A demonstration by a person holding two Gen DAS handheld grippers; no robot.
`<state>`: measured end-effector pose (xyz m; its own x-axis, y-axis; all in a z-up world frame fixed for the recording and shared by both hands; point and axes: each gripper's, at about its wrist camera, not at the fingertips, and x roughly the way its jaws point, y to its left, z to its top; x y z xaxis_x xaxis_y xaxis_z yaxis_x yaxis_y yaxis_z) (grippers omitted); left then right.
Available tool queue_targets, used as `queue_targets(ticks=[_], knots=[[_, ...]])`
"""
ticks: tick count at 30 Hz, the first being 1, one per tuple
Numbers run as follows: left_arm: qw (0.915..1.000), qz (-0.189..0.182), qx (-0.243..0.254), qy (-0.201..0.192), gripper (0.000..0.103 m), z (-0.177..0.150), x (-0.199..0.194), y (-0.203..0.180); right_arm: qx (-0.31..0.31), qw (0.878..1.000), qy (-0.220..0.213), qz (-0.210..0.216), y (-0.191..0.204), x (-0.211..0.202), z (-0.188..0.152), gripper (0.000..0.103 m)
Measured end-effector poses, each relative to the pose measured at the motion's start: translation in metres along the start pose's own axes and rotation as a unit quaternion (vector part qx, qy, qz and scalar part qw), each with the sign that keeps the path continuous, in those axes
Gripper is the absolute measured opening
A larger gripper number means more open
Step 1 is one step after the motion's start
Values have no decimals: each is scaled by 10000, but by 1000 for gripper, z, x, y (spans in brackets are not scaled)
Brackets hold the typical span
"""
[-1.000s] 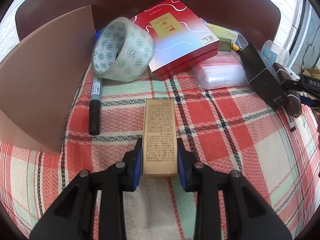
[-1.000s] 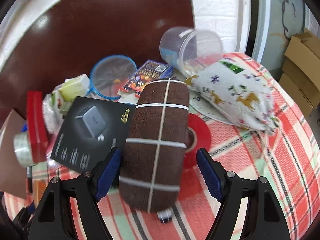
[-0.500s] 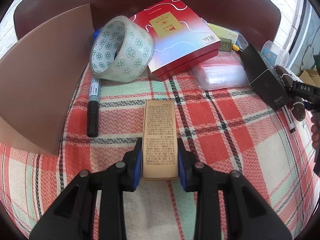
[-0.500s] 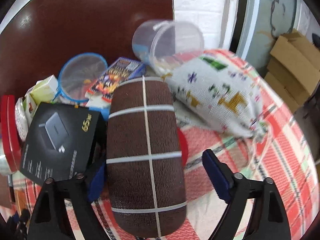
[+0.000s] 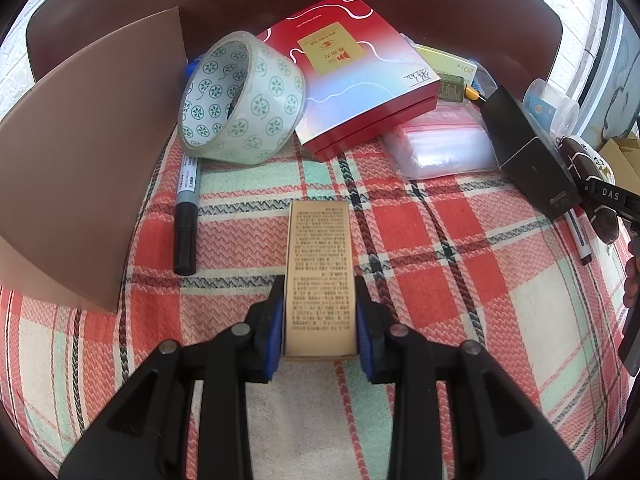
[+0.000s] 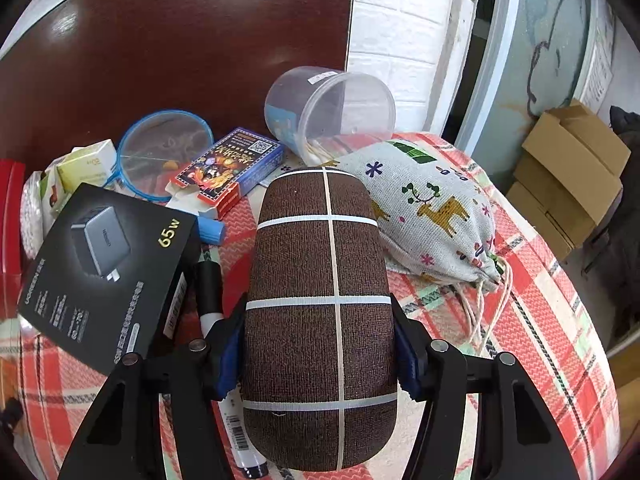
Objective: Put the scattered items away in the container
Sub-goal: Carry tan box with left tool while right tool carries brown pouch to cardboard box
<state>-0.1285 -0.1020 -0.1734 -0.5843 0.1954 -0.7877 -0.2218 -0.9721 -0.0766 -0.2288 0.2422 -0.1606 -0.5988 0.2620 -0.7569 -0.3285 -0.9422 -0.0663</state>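
My left gripper [image 5: 319, 312] is shut on a slim gold box [image 5: 319, 264] with small print, held low over the plaid cloth [image 5: 460, 304]. My right gripper [image 6: 320, 348] is shut on a brown fabric case [image 6: 320, 280] with white stripes, lifted above the cloth; the case also shows at the right edge of the left wrist view [image 5: 588, 184]. A brown cardboard container wall [image 5: 80, 168] stands at the left of the left wrist view.
A tape roll [image 5: 240, 100], black marker [image 5: 186, 216], red gift box [image 5: 352, 68], zip bags [image 5: 440, 148] and black charger box [image 5: 528, 152] lie beyond. In the right wrist view: charger box [image 6: 104, 264], card pack [image 6: 228, 168], clear tub [image 6: 328, 108], deer-print pouch [image 6: 436, 216], a marker [image 6: 208, 288].
My right gripper closed on the brown case and lifted it; the red disc beneath is no longer seen. My left gripper holds the gold box almost still.
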Motion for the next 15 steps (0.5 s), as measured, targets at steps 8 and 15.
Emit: queue_targets(ticks=[8,15], knots=[[10000,6,62,25,30,-1,0,-1,27,9998,-200,-77,-5,-17,-6,62],[10000,-54,27,-5,30,-1,-10,-4,110,9989,-448,103,-17,-52,4,62]])
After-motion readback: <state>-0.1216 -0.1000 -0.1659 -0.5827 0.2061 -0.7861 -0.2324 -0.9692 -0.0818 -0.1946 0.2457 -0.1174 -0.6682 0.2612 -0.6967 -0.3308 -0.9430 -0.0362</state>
